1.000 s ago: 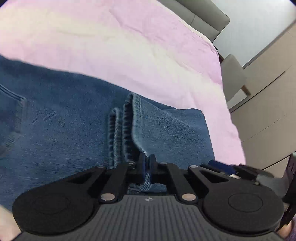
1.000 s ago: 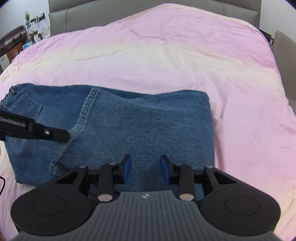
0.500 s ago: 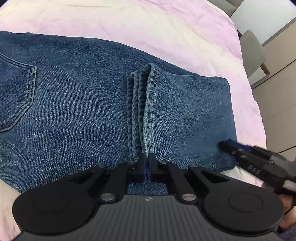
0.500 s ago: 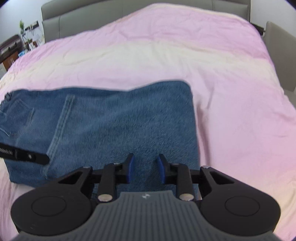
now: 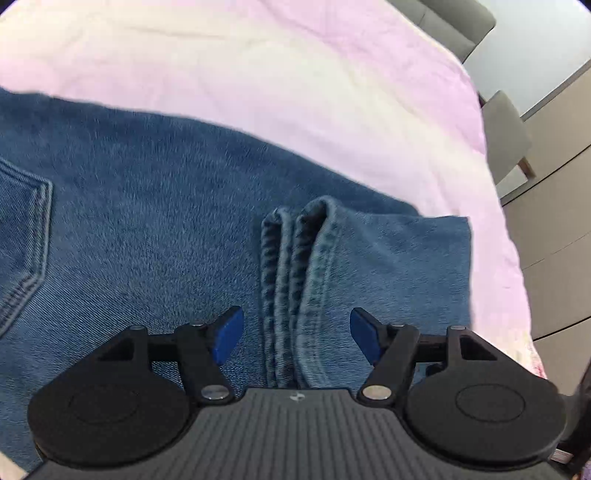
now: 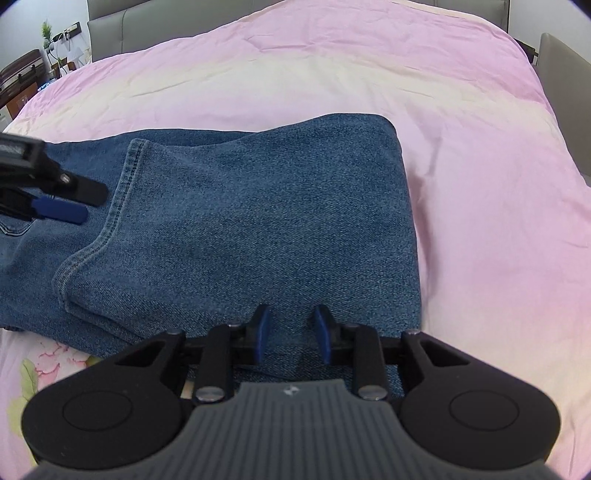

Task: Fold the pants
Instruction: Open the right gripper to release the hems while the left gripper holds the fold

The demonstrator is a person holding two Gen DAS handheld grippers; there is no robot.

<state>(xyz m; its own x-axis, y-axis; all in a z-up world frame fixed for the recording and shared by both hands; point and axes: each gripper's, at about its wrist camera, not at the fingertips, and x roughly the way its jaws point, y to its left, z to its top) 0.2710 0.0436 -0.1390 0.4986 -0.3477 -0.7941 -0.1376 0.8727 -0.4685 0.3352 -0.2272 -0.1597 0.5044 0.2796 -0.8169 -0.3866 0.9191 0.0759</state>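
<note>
Blue denim pants (image 6: 258, 221) lie folded over on a pink bed cover; the leg hems (image 5: 295, 266) rest on top of the seat part with its back pocket (image 5: 26, 236). My left gripper (image 5: 297, 334) is open, its blue pads either side of the hems, holding nothing. It also shows in the right wrist view (image 6: 59, 201) at the left, above the hem edge. My right gripper (image 6: 291, 334) is open and empty over the near edge of the folded pants.
The pink and cream bed cover (image 6: 369, 74) spreads all round the pants, with a flower print (image 6: 44, 365) at the near left. A grey headboard (image 6: 122, 33) stands at the back. A grey chair (image 5: 506, 136) and beige cabinets (image 5: 554, 221) stand beside the bed.
My left gripper was shut on the leg hems and has opened, letting them lie on the pants. The right gripper stayed open and shifted slightly over the fold.
</note>
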